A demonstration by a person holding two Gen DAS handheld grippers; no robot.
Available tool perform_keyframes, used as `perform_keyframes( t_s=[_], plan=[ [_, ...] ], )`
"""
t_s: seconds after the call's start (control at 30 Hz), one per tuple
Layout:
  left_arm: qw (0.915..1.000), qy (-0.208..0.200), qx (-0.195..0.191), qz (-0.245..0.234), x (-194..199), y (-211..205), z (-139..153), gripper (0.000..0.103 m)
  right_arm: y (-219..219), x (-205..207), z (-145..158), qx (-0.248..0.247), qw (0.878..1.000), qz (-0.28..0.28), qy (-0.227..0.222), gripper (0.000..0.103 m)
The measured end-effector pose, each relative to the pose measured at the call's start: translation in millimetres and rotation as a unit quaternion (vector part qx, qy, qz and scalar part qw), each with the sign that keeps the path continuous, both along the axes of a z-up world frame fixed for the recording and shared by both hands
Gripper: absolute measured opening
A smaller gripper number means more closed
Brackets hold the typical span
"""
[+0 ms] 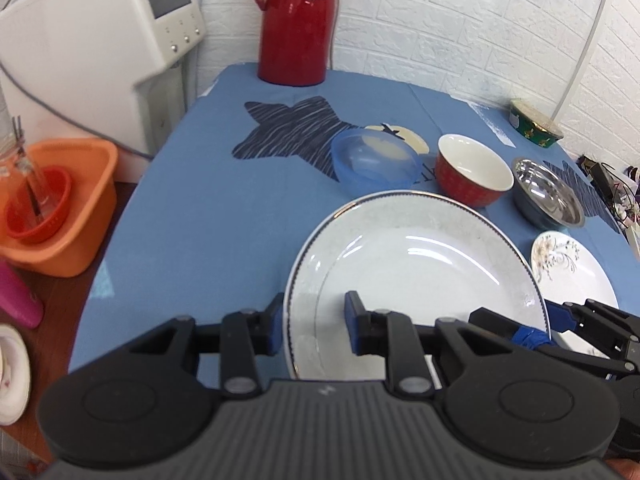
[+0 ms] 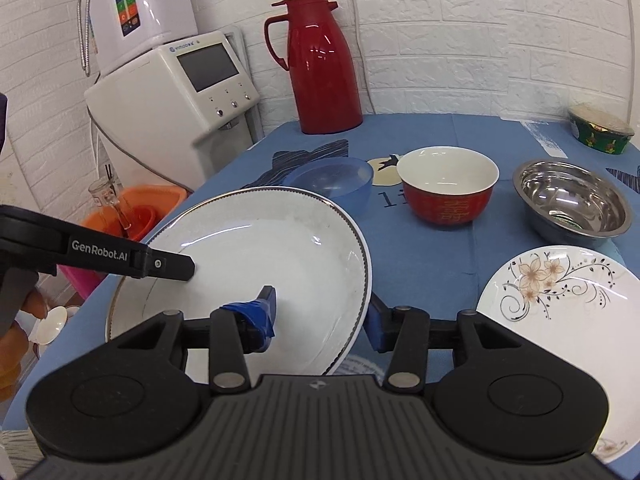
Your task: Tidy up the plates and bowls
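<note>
L claw [image 1: 314,326] & R claw [image 2: 324,314] both angled down, pads clamped on sth.

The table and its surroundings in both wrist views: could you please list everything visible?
large plate: one, white with dark-edged rim, near table edge, held by both grippers
flowered plate: one, white, right of the large plate
red bowl: one, white inside, mid-table
plastic bowl: one, translucent blue, left of red bowl
steel bowl: one, silver, right of red bowl
thermos jug: one, red, by the wall
tin: one, green, far right
tablecloth: one, blue
basin: one, orange, left of table
water dispenser: one, white, left
left gripper: black, shut on the plate's left rim
right gripper: black, shut on its right rim
</note>
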State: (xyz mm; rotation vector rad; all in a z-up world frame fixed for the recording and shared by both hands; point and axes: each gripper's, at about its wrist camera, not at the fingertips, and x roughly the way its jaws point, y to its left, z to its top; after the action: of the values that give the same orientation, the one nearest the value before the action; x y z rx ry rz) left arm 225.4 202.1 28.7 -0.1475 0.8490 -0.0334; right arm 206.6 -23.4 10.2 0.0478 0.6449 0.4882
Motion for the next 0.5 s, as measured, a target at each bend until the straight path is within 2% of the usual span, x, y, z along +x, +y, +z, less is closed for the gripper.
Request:
perform_keyframes(
  t_s=[0.27,0.5],
  plan=[
    [0.9996,0.013,0.01,0.024,-67.5,10.1,-18.4,0.021,11.9,-52.8,-9.1,0.012,1.0,0.009,0.017,0.033],
    [0.9993,0.015,0.006,0.034,-95.2,18.2,-37.9,0.021,24.5,-77.9,-21.7,0.002,1.0,0.017,0.025,0.034]
  ],
)
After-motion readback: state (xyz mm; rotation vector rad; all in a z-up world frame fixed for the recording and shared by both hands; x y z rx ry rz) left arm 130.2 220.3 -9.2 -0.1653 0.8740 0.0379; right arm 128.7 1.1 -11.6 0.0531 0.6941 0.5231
